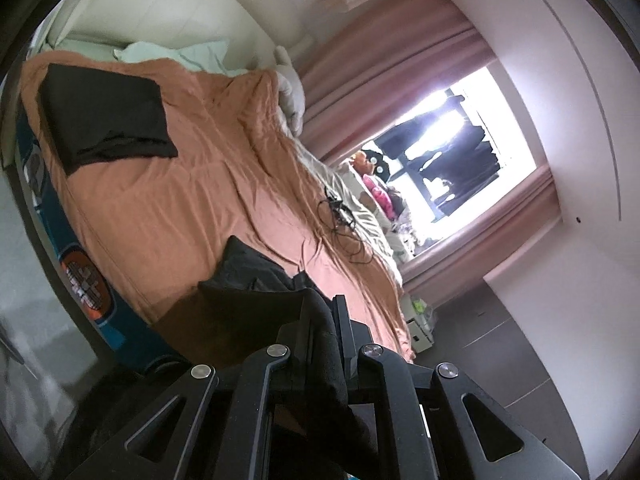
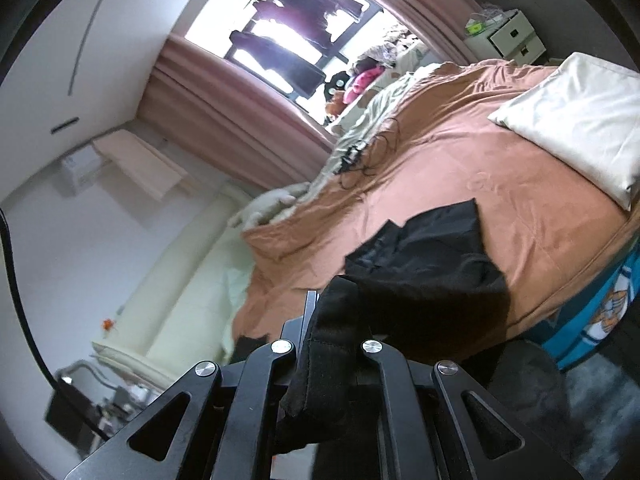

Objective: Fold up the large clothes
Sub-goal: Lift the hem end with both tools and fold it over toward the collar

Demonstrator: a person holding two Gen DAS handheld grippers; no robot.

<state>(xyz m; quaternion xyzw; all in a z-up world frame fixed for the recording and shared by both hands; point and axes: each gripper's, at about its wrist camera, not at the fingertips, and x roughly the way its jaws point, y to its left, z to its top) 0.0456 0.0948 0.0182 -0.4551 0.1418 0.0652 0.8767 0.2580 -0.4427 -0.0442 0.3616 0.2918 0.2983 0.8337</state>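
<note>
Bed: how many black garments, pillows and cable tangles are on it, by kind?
Black garments: 2 (folded garment, held garment)
Pillows: 2 (green pillow, white pillow)
Cable tangles: 1 (cables)
Total: 5

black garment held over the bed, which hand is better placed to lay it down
Neither alone. The left gripper and right gripper each clamp an edge of the black fabric garment, hanging over the orange bedspread, so both should lower together.
</note>
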